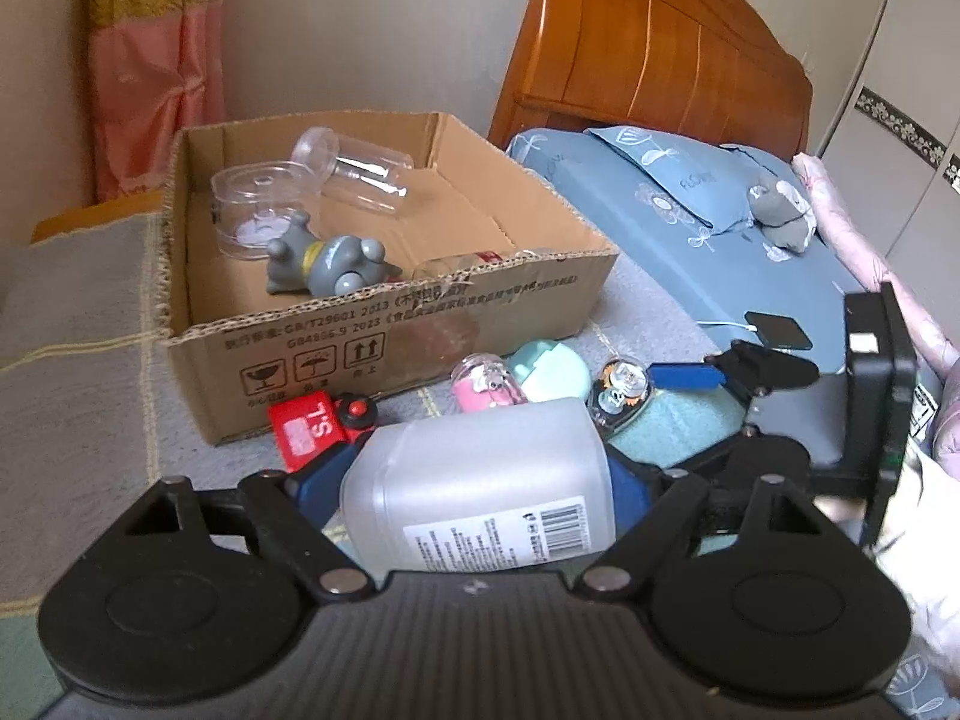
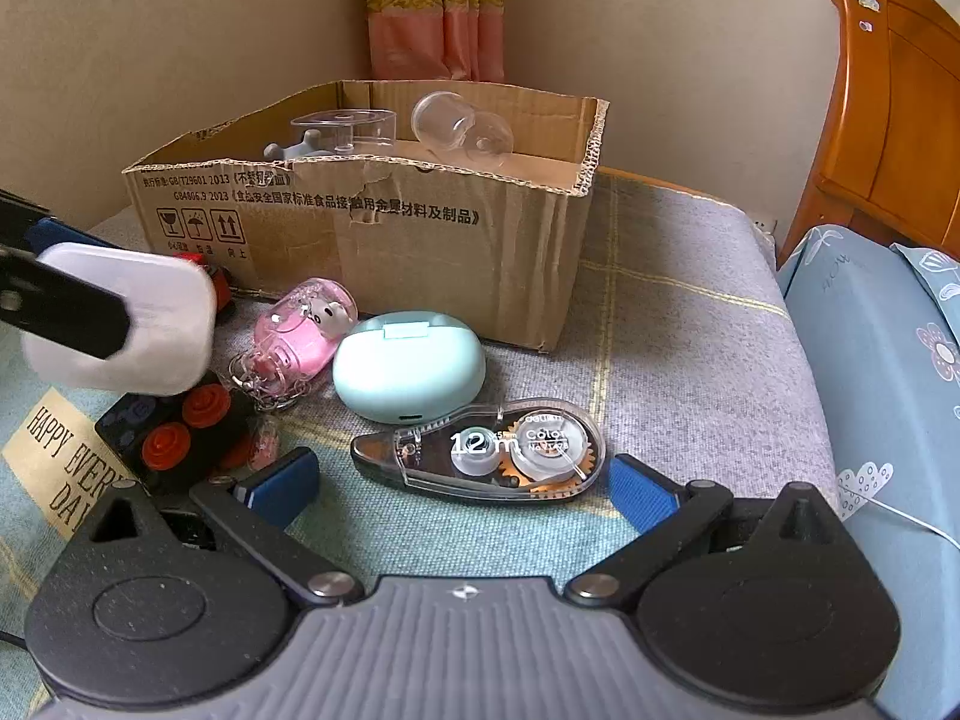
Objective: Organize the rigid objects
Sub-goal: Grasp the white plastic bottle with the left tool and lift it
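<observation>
My left gripper point(image 1: 480, 480) has its blue pads clamped on the two sides of a white bottle point(image 1: 480, 480), which fills the gap between my fingers, label and barcode facing up at me; in the right wrist view the same bottle point(image 2: 129, 324) hangs clear of the blanket point(image 2: 690, 312), off to the left of my right fingers. Just past my left fingertips lie a red toy point(image 1: 306, 423), a pink keychain point(image 1: 480, 387), a mint case point(image 1: 549, 369) and a tape dispenser point(image 1: 621, 393), all in front of the cardboard box point(image 1: 420, 336). Inside the box, well beyond my left fingers, sit a grey figure point(image 1: 327, 261) on its back, a clear tub point(image 1: 258, 210) and a clear cup point(image 1: 354, 171) on its side. My right gripper point(image 2: 462, 489) has its fingers wide apart and holds nothing; the tape dispenser point(image 2: 480, 450) lies between and just ahead of them, touching neither pad. The mint case point(image 2: 408, 366) is just beyond it, the pink keychain point(image 2: 303, 327) to its left, and a black block with red studs point(image 2: 174, 432) is beside my left-hand finger. The box point(image 2: 390, 240) stands further ahead.
</observation>
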A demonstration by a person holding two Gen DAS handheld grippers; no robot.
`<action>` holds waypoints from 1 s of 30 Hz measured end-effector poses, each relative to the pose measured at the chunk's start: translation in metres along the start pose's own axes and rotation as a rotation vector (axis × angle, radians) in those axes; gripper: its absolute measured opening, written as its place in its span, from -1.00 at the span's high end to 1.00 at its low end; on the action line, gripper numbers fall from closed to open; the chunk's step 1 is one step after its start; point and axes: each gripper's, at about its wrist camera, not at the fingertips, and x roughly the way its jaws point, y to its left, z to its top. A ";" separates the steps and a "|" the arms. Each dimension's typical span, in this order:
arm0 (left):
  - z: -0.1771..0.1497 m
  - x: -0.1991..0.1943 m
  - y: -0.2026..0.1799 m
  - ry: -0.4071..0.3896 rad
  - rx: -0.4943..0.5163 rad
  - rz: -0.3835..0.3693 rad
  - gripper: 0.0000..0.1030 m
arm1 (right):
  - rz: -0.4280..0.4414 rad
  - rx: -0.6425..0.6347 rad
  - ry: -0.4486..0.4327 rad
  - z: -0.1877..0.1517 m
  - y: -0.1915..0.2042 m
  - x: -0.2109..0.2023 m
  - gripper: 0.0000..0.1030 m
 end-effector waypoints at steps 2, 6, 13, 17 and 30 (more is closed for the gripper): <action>-0.005 -0.004 -0.001 0.004 0.005 0.020 -0.64 | 0.003 -0.003 0.000 0.001 0.000 0.001 -1.00; -0.016 -0.013 0.000 0.010 0.004 0.049 -0.64 | -0.002 0.002 0.002 0.003 0.000 0.002 -1.00; -0.045 -0.024 0.008 0.043 -0.030 0.069 -0.63 | -0.008 0.006 -0.001 0.001 0.001 0.000 -1.00; -0.055 -0.022 0.007 0.073 -0.035 0.051 -0.64 | -0.007 0.004 0.005 0.000 0.001 0.000 -1.00; -0.060 -0.005 0.002 0.114 -0.005 0.079 -0.67 | 0.011 -0.014 0.015 0.003 0.000 0.002 -1.00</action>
